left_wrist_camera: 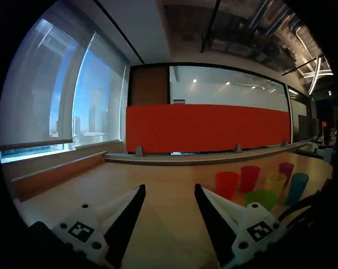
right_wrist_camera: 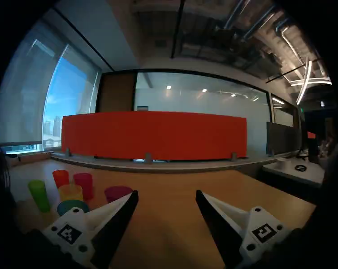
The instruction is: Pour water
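Left gripper view: left gripper (left_wrist_camera: 169,185) fingers (left_wrist_camera: 126,215) wide apart; right gripper (right_wrist_camera: 166,192) likewise

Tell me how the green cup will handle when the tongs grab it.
The green cup looks like thin translucent plastic, so probably light and apt to flex under a hard squeeze. It stands tall and narrow on the smooth table, so a sideways nudge may tip or slide it.
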A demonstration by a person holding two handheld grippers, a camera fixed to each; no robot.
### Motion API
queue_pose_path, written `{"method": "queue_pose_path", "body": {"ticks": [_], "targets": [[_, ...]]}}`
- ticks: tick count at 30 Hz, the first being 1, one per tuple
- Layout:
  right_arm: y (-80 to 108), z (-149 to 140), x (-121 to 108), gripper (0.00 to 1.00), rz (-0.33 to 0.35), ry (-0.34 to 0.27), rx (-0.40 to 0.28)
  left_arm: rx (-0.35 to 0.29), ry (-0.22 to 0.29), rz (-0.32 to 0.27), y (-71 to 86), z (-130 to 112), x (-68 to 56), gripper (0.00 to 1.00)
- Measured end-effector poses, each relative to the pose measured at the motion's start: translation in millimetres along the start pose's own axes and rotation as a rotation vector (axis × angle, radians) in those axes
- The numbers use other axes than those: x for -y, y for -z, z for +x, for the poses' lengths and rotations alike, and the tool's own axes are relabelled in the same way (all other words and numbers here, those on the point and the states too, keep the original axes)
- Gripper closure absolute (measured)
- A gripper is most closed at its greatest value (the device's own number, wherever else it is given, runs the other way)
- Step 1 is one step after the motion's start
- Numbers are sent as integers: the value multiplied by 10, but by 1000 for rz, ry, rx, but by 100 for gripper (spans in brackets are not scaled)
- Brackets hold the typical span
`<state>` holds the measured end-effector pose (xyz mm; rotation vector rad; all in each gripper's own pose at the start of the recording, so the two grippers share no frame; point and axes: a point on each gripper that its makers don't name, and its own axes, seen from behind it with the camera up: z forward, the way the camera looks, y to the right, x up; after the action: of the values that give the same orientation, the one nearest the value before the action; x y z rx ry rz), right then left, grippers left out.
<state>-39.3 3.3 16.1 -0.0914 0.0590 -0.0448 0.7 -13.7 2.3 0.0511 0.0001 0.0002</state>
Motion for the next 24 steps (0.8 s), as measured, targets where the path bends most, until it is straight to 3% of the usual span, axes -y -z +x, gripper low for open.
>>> {"method": "queue_pose_path", "body": {"ticks": [24], "targets": [[15,-39,-51,1,6,-15,-2,0,0,0,-2,0,-1,20]]}}
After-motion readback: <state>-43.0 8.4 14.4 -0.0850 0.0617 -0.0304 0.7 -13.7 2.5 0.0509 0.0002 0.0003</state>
